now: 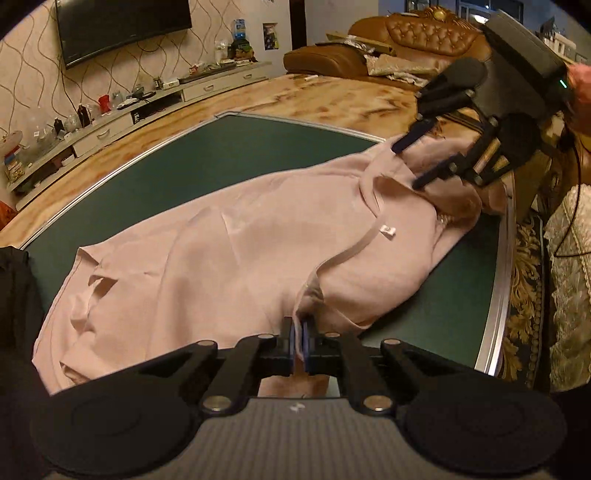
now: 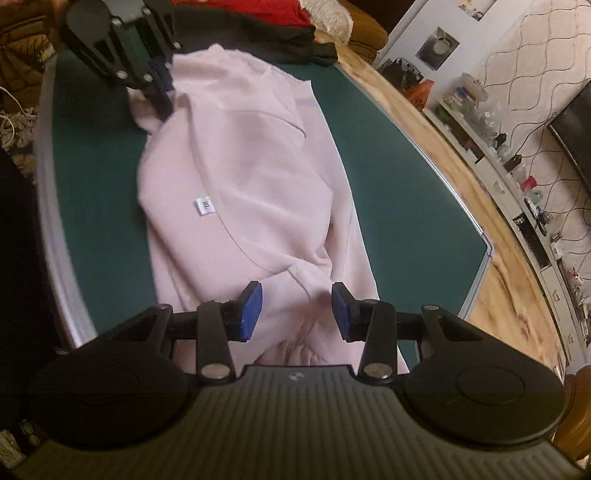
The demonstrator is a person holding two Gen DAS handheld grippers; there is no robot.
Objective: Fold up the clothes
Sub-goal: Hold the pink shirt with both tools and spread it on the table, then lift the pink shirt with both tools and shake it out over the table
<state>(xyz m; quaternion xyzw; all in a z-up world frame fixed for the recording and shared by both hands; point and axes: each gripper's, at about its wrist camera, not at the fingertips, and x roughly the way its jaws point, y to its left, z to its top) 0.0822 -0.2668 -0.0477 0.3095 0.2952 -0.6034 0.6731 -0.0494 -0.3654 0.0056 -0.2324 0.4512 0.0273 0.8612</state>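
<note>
A pale pink garment (image 1: 240, 251) (image 2: 251, 166) lies lengthwise on the green table (image 1: 221, 155) (image 2: 388, 192), neckline up, with a white size label (image 1: 388, 230) (image 2: 204, 206) showing. My left gripper (image 1: 300, 339) (image 2: 159, 88) is shut on a pinch of the garment's edge at one end. My right gripper (image 2: 297, 314) (image 1: 410, 162) is at the other end, over the bunched fabric. Its blue pads (image 2: 251, 314) stand apart, with cloth lying below and between them but not pressed.
Dark and red clothes (image 2: 258, 33) are piled at one table end, and black cloth (image 1: 14, 295) sits at the left. The table's metal rim (image 1: 498, 295) runs close on the near side. Beyond the table are a brown sofa (image 1: 424, 40) and a TV cabinet (image 1: 110, 122).
</note>
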